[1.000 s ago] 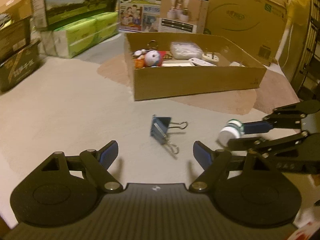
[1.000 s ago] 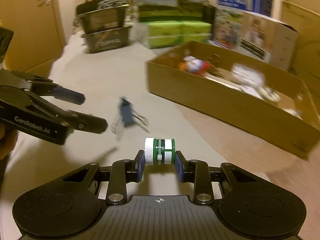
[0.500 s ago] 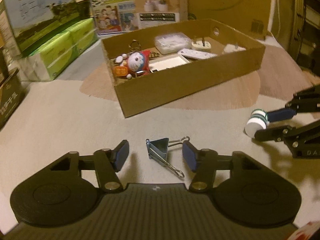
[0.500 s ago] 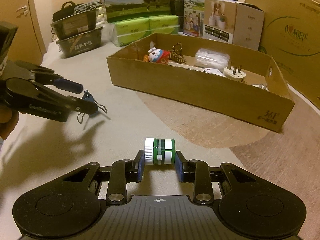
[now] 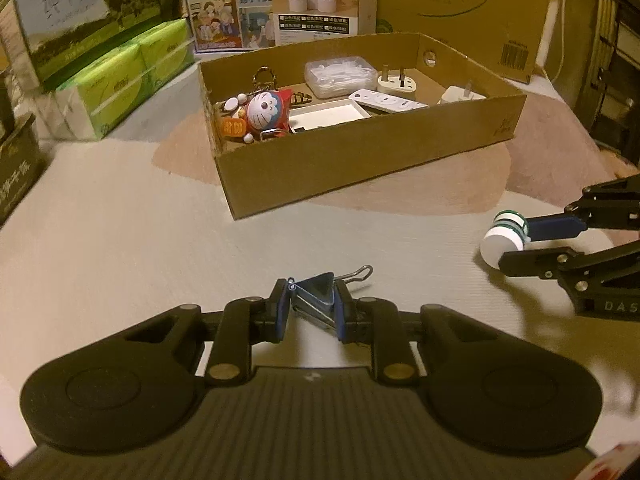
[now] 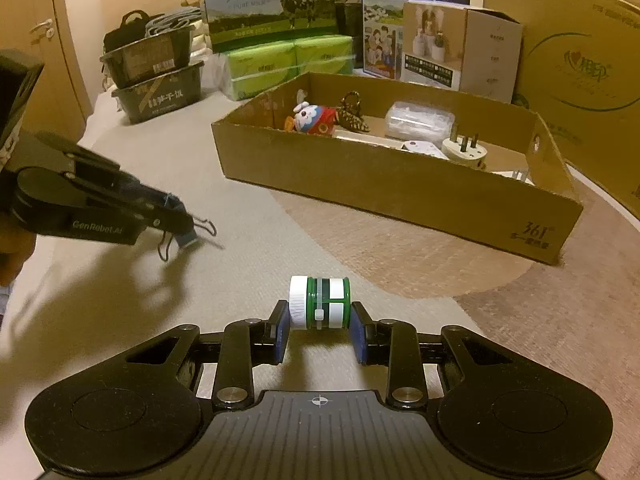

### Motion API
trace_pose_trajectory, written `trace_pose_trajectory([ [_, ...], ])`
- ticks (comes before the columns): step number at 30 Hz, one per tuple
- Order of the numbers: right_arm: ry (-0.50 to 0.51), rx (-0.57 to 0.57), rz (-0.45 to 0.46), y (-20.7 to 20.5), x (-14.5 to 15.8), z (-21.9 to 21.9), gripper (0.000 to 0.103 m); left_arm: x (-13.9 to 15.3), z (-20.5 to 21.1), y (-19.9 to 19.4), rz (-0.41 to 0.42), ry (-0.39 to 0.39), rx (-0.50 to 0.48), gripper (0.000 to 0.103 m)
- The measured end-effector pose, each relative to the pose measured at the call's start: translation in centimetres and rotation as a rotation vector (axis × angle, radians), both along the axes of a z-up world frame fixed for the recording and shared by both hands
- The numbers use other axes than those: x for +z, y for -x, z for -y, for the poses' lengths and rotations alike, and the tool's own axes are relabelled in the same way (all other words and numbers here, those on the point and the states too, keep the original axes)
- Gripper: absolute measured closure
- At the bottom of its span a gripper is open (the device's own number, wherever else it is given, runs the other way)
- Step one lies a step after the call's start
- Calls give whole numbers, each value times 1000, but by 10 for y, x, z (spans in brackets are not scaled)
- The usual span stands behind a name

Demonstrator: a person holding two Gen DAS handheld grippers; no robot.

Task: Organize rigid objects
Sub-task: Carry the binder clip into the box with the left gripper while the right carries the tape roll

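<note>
You are working over a pale carpeted floor [image 5: 120, 248] with a brownish circular patch [image 6: 400, 256]. On that patch sits an open shallow cardboard box [image 5: 360, 168]. At the far edge you have green tissue packs [image 5: 124, 80], milk cartons [image 6: 268, 4], a large cardboard carton [image 6: 568, 60] and two stacked dark baskets [image 6: 156, 76].

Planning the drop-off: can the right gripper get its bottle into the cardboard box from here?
Probably yes. The right gripper is shut on the green and white bottle, and the carpet between it and the cardboard box is bare. The box is open-topped, with free floor near the plug adapter.
</note>
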State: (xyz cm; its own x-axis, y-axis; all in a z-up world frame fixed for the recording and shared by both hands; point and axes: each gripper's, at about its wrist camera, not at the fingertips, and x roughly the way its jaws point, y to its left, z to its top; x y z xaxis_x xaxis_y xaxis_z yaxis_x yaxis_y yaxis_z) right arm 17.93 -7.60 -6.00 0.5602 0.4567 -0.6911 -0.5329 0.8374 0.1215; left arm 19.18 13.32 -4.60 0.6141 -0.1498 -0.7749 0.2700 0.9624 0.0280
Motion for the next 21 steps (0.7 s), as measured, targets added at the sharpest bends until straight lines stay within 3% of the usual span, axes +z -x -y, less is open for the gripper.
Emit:
trace_pose_trajectory([
  [13,-15,-58,36,24,24,40,71,18,40,51,4,181,190,83],
  [21,-6,-116,35,37,35,68,71,36,65,63,38,195,244,83],
])
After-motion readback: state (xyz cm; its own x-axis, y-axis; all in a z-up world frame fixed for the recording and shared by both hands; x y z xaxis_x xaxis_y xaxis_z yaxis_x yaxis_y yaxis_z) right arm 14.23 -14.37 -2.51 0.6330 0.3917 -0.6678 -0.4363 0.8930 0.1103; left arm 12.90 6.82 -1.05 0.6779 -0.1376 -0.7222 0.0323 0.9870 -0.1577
